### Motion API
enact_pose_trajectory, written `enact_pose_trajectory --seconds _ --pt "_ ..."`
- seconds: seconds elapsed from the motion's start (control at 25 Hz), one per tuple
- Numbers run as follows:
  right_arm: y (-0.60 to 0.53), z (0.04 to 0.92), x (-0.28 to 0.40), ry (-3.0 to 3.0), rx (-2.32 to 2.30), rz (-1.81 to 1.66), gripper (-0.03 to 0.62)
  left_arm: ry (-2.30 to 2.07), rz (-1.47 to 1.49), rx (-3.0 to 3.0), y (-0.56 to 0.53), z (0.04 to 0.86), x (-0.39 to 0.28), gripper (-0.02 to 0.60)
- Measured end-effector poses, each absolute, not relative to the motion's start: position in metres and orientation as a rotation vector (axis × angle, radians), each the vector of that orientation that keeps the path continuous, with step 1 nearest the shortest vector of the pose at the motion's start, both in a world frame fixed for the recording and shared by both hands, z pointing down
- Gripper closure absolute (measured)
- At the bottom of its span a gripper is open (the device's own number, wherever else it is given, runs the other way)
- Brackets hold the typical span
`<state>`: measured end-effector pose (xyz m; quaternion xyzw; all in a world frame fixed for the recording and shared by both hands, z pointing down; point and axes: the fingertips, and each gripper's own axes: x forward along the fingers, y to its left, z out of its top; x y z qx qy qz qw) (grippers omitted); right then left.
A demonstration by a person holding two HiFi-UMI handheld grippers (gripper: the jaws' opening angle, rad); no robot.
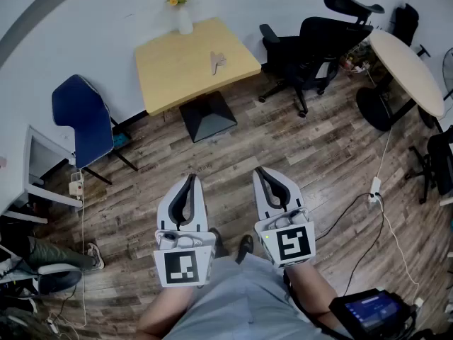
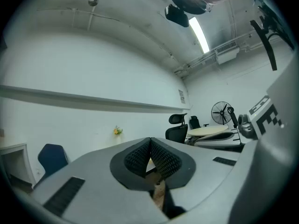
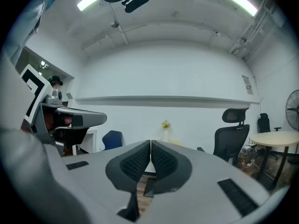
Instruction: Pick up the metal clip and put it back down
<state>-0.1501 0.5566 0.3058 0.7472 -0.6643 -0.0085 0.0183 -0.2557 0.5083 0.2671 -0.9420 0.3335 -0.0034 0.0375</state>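
- Your left gripper (image 1: 190, 179): jaws clenched together, empty
- Your right gripper (image 1: 260, 171): jaws likewise pressed shut and empty, near the left one at its 3 o'clock
- Metal clip (image 1: 217, 62): lies on the wooden table (image 1: 170, 69), well apart from both grippers, at their 12 o'clock
- Vase of flowers (image 1: 183, 13): on the table's far edge, at 11 o'clock from the clip

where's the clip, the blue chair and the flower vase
clip (image 1: 217, 61): head view, middle of the small pale piece
blue chair (image 1: 82, 117): head view, its backrest
flower vase (image 1: 185, 22): head view, its white body
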Motion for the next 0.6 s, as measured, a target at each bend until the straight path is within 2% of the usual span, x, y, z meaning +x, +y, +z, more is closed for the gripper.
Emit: enact_pose_trajectory --seconds 0.6 --pt "0.55 0.323 -0.111 -2.015 2.384 0.094 0.545 1.024 -0.059 -2.919 0.493 0.279 -0.233 0.563"
